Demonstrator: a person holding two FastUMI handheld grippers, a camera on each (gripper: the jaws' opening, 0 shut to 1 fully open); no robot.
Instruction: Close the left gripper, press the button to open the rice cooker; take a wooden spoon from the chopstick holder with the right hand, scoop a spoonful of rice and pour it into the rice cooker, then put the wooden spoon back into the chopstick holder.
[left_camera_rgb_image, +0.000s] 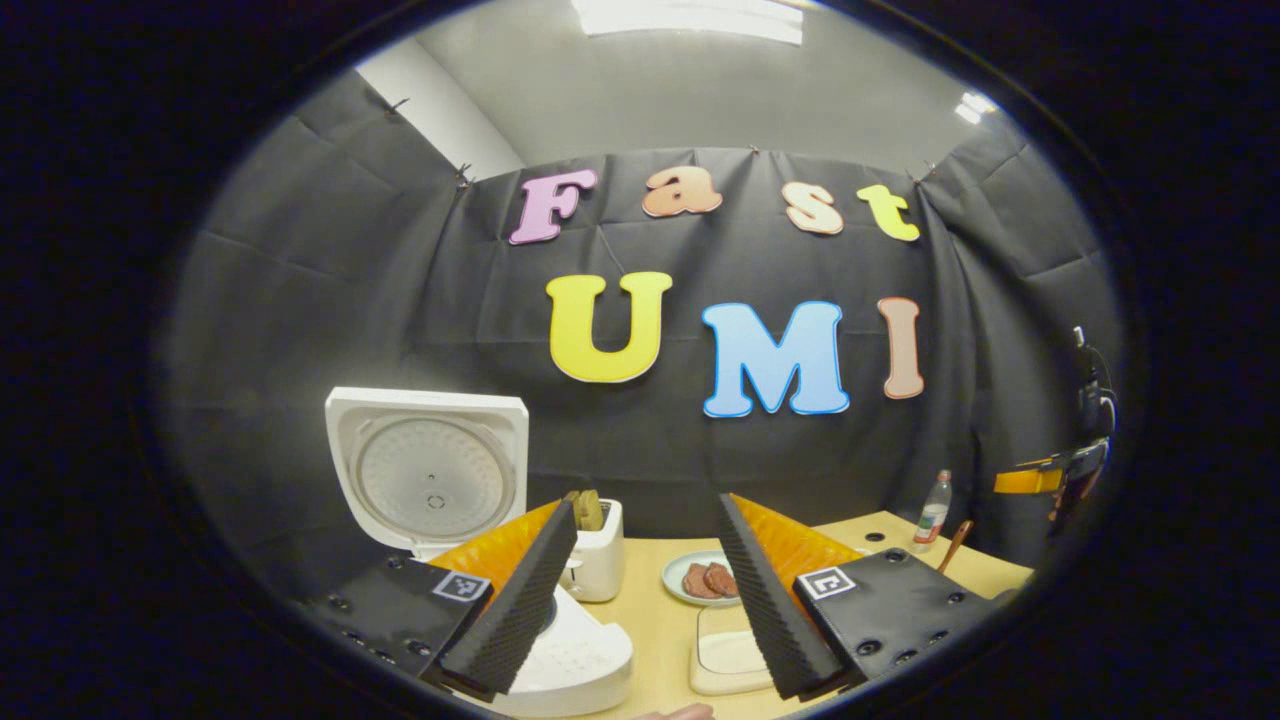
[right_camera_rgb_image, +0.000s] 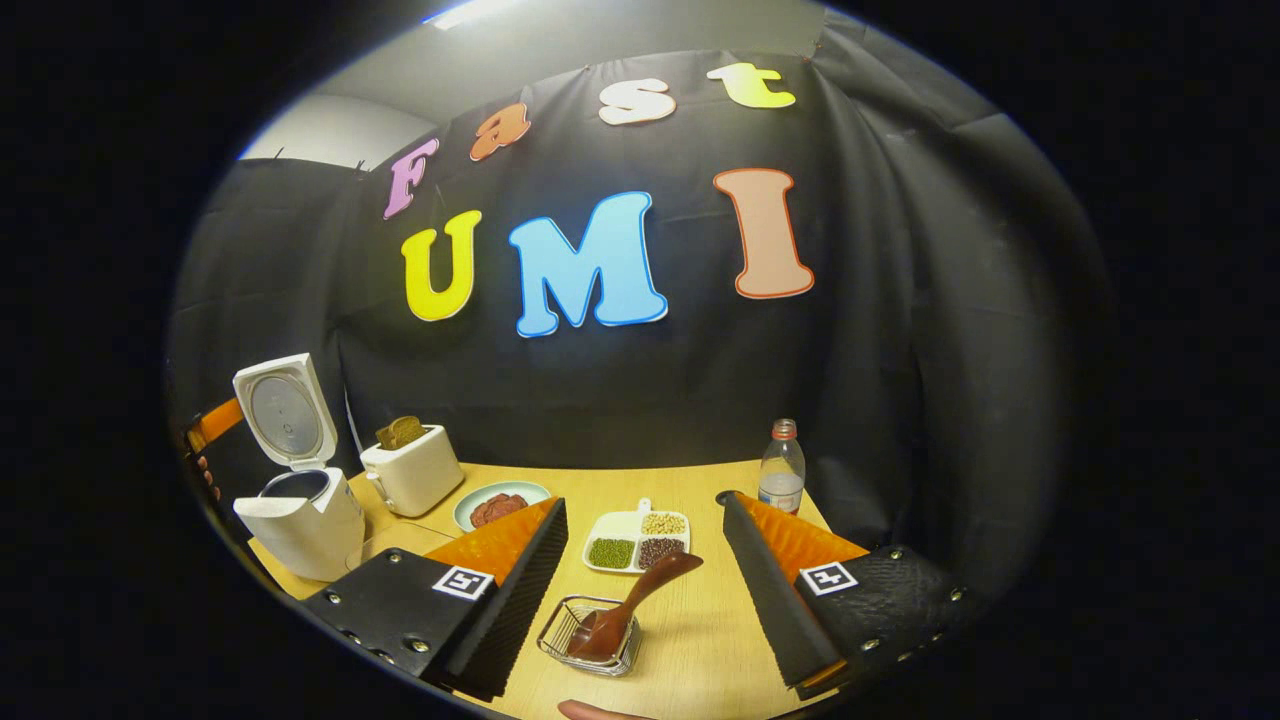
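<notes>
**Rice cooker open, spoon in its holder**

The rice cooker (right_camera_rgb_image: 300, 520) stands at the left end of the wooden counter (right_camera_rgb_image: 700, 620) with its lid (right_camera_rgb_image: 285, 415) tipped up and back. You can see the dark pot inside it. In the left gripper view the lid (left_camera_rgb_image: 430, 475) is close and big, and the cooker's white body (left_camera_rgb_image: 575, 660) sits low behind the left gripper (left_camera_rgb_image: 645, 600). Its jaws are spread wide apart and hold nothing.

The right gripper (right_camera_rgb_image: 640, 600) also has its jaws wide apart with nothing in them. Between them, on the counter, stands the wire chopstick holder (right_camera_rgb_image: 590, 635). The wooden spoon (right_camera_rgb_image: 635, 600) leans in it, bowl down, with its handle pointing up and to the right.

Just behind the holder is a white tray (right_camera_rgb_image: 637, 542) with 3 parts: pale grains, green beans and dark beans. A white toaster (right_camera_rgb_image: 412, 468) with bread in it stands beside the cooker. Near it is a plate of meat slices (right_camera_rgb_image: 500, 505). A water bottle (right_camera_rgb_image: 782, 468) stands at the back right.
</notes>
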